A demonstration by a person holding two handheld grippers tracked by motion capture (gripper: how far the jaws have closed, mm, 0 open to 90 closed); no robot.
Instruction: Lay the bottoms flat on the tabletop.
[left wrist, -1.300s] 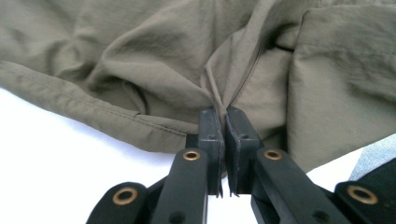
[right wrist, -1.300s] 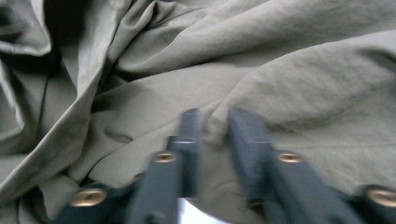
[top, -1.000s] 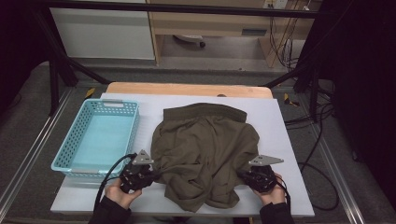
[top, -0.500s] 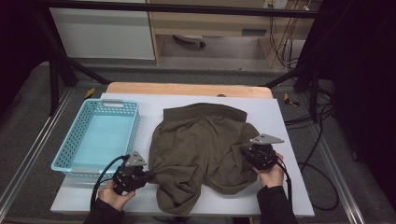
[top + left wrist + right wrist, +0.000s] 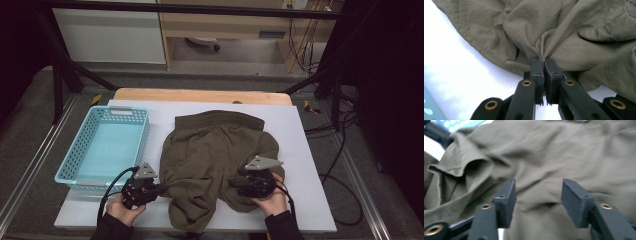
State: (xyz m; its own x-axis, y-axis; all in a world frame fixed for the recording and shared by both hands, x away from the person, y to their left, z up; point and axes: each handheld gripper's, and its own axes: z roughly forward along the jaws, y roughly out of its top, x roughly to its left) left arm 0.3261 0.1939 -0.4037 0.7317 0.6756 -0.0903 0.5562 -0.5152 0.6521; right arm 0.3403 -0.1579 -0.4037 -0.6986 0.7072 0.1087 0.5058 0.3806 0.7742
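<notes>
The left gripper (image 5: 543,65) has its jaws pressed together on a pinched fold of the olive-green garment (image 5: 564,30), the cloth gathering into tight creases right where the pads meet; in the high view this gripper (image 5: 159,188) sits at the garment's near left edge, held by the left hand (image 5: 122,210) close to the front of the table, with its cable looping back toward the sleeve. The right gripper (image 5: 537,201) has just been opening: its jaws now stand apart at a middling width, with the garment (image 5: 554,155) spread under and beyond them and no fold pressed between the pads, though that view is blurred. Seen from above, the right gripper (image 5: 239,182) lies over the near right part of the garment (image 5: 215,155), the right hand (image 5: 272,197) behind it, resting on the cloth's right hem. The garment lies rumpled on the middle of the white table (image 5: 310,150), its collar end toward the far side and a folded flap hanging toward the front edge between the two hands. Just left of it stands a light blue basket (image 5: 102,112) with perforated walls, near the left gripper but apart from the cloth. Beyond the table's far edge a wooden strip (image 5: 200,95) shows
</notes>
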